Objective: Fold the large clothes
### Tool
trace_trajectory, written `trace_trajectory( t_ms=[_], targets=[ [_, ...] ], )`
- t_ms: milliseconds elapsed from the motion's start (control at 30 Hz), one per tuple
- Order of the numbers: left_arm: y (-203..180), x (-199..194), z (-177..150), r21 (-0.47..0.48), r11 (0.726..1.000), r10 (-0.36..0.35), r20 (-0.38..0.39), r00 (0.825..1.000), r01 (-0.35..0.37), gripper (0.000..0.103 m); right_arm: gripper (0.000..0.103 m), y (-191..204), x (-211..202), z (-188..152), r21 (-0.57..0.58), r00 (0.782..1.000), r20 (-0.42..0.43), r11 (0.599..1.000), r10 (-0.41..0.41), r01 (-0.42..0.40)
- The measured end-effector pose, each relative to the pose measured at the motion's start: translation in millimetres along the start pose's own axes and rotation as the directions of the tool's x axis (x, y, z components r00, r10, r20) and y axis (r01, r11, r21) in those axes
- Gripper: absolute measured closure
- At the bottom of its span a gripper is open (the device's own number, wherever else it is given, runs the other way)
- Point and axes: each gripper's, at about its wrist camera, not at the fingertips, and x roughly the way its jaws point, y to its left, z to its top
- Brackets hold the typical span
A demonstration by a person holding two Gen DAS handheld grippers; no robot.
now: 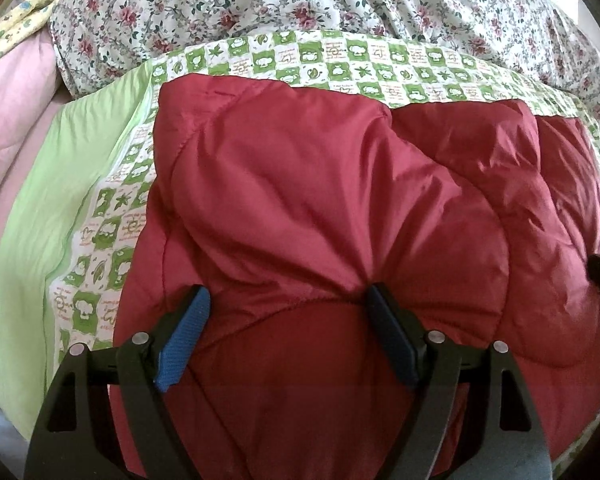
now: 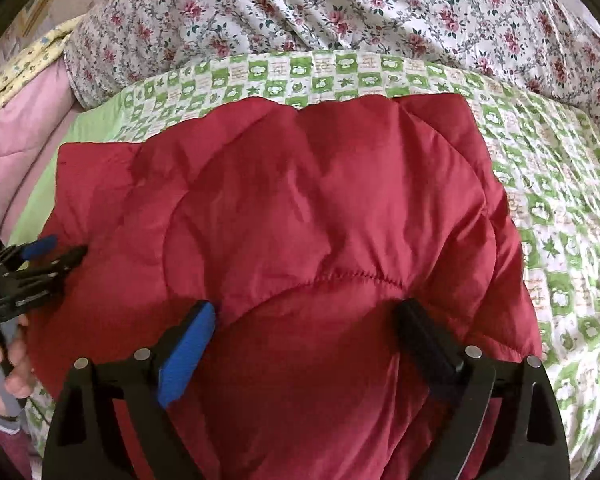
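A large red quilted padded garment (image 1: 320, 200) lies bunched on a green-and-white checked bed cover; it also fills the right wrist view (image 2: 320, 208). My left gripper (image 1: 286, 294) stands wide open with its near edge bulging up between the blue-padded fingers (image 1: 184, 340). My right gripper (image 2: 306, 312) is also wide open with a puffy fold of the garment between its fingers (image 2: 188, 352). The left gripper shows at the left edge of the right wrist view (image 2: 40, 260), held by a hand, at the garment's left edge.
The checked bed cover (image 2: 548, 216) spreads to the right and behind. A floral rose-print quilt (image 1: 300, 0) is heaped at the back. A plain light-green sheet (image 1: 40, 220) and pink bedding (image 1: 8, 120) lie to the left.
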Motion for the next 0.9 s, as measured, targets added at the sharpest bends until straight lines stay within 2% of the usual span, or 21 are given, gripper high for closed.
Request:
trace_trajectory(
  t_ms=[133,333,533,600,733,900],
  targets=[
    [-0.1,-18.8,-5.7,0.012,1.000,-0.003,0.003,1.000,0.002,0.022,0.008,-1.2,1.5,-0.6,0.004,1.000,0.003,1.000,-0.003,0.003],
    [0.3,-44.7,-26.5,0.004,0.998,-0.057,-0.005,0.998,0.057,0.022,0.009,0.8,-3.2,1.1,0.014,1.000,0.007,1.000,0.001,-0.001],
    [-1.9,-61.3,-37.2,0.017,0.998,-0.059,-0.002,0.998,0.059,0.022,0.013,7.9,-55.0,-13.9,0.012,0.996,0.086,1.000,0.023,-0.024],
    [-5.9,-58.1,-40.1,0.034,0.998,-0.056,-0.010,0.998,0.056,0.022,0.013,12.4,-60.4,-22.4,-0.008,0.997,0.070,1.000,0.020,-0.020],
    [-7.1,-42.3,-44.7,0.023,0.998,-0.060,-0.030,0.998,0.061,0.022,0.013,11.6,-39.2,-37.7,-0.018,1.000,-0.006,1.000,0.001,-0.001],
    [-7.3,-36.4,-43.2,0.031,0.998,-0.059,-0.021,0.998,0.060,0.018,0.009,3.3,-24.1,-39.7,0.001,1.000,0.000,1.000,0.004,-0.004]
  ],
)
